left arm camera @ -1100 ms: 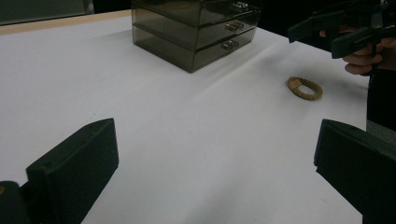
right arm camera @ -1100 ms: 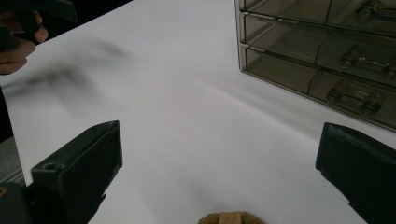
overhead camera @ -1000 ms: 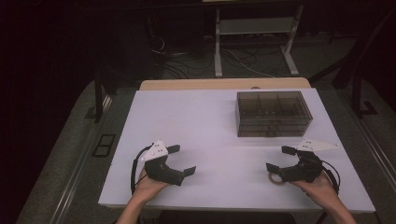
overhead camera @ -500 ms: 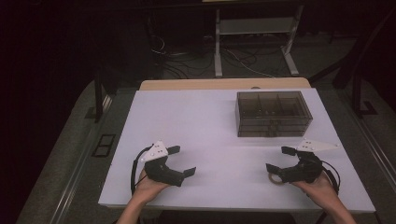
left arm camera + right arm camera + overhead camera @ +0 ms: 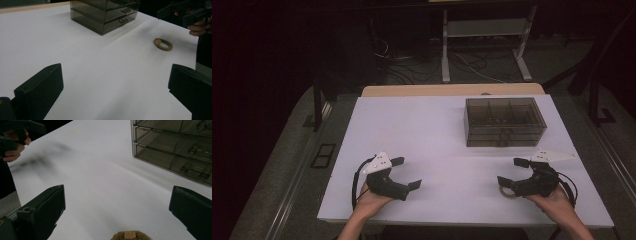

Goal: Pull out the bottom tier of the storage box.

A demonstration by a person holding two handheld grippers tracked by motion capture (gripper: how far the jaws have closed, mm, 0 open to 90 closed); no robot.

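Room pretty dim overall, floor and background from 9 to 3 o'clock nearly black in high view. Only white table (image 5: 432,145) lit, light from above, no harsh glare. Soft smeary shadows on table at 10 o'clock in right gripper view. Gripper views grainy; near jaws soft, out of focus. Smoky drawer box (image 5: 504,121) murky, contents hard to read.
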